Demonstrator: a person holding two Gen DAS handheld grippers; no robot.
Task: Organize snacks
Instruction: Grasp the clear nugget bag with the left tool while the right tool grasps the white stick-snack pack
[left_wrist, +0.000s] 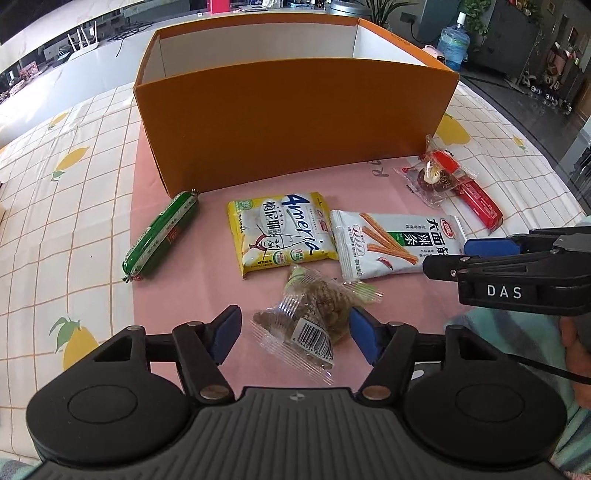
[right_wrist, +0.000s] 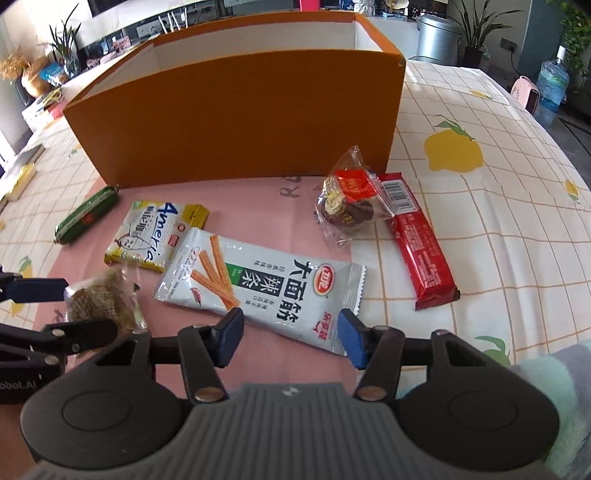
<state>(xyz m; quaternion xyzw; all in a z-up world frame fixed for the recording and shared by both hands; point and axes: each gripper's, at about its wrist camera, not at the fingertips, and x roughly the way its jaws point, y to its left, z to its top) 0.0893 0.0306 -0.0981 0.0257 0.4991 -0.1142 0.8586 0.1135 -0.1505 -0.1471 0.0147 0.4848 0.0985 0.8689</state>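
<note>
Behind orange box (left_wrist: 295, 122) wall: contents hidden | left hand-held gripper (left_wrist: 295, 334) unclosed astride clear-wrapped snack (left_wrist: 314, 317) | right hand-held gripper (right_wrist: 291, 338) likewise, white packet (right_wrist: 266, 288)

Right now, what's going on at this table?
A person with two handheld grippers is sorting snacks beside an orange box. The left gripper straddles a clear-wrapped brownish snack; the right gripper straddles the white spicy-strip packet. Neither is lifted. The green sausage, yellow packet and red bar lie on the table.
</note>
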